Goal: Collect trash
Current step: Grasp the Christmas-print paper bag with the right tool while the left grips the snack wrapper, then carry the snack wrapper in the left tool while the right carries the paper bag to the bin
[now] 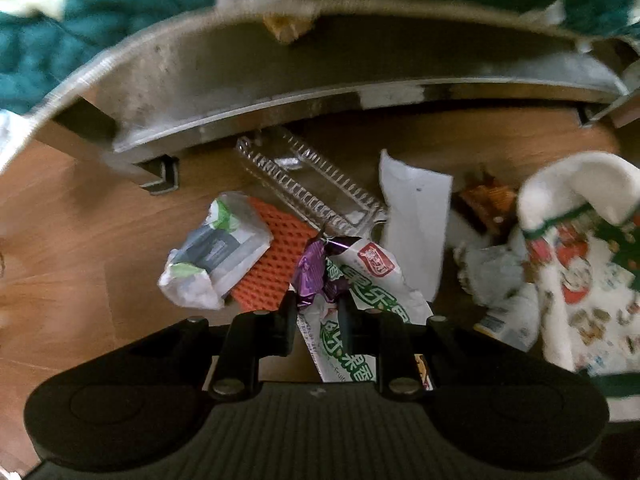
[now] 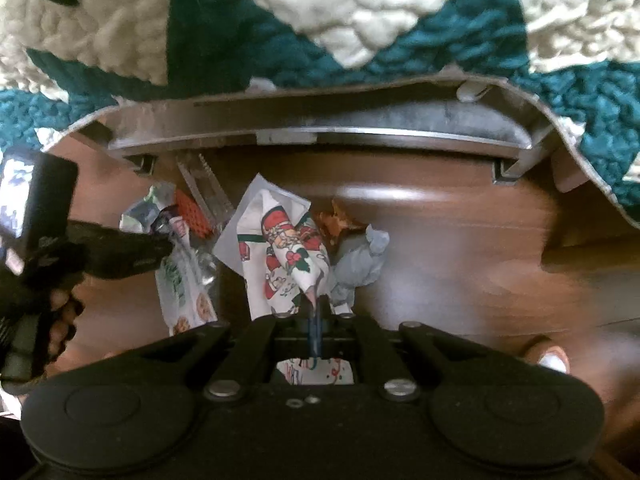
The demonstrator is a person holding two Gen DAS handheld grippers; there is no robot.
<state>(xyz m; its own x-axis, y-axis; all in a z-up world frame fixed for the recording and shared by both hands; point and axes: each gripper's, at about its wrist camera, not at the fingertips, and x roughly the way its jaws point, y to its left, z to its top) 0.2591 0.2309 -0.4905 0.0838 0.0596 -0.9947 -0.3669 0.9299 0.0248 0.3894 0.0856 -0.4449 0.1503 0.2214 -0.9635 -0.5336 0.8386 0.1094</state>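
While both devices point down at the wooden floor [image 1: 80, 240], the left hand-held gripper [image 1: 318, 300] is clenched on a purple foil wrapper [image 1: 312, 276], with a white-and-green snack wrapper [image 1: 360, 280] pressed between the same fingers. This snack wrapper carries green Chinese characters and a red logo patch near its upper end; the characters are too blurred to read.

Loose trash lies on the floor beyond the left fingertips:
- at 10 o'clock, a crumpled white, grey and green packet [image 1: 216, 248], resting on an orange mesh pad [image 1: 276, 256];
- at 12 o'clock, a clear ribbed plastic tray [image 1: 312, 184], partly under a grey metal frame [image 1: 240, 80];
- at 1 o'clock, a sheet of white paper [image 1: 416, 216];
- at 2 o'clock, an orange-brown wrapper [image 1: 488, 196].

The right hand-held gripper [image 2: 316, 312] is clamped shut on a Christmas-print bag [image 2: 288, 256] showing Santa figures and holly; printing on it is not legible. A crumpled grey paper [image 2: 360, 264] lies just beside the bag at 1 o'clock. A teal and cream quilt [image 2: 360, 20] fills the 12 o'clock area.
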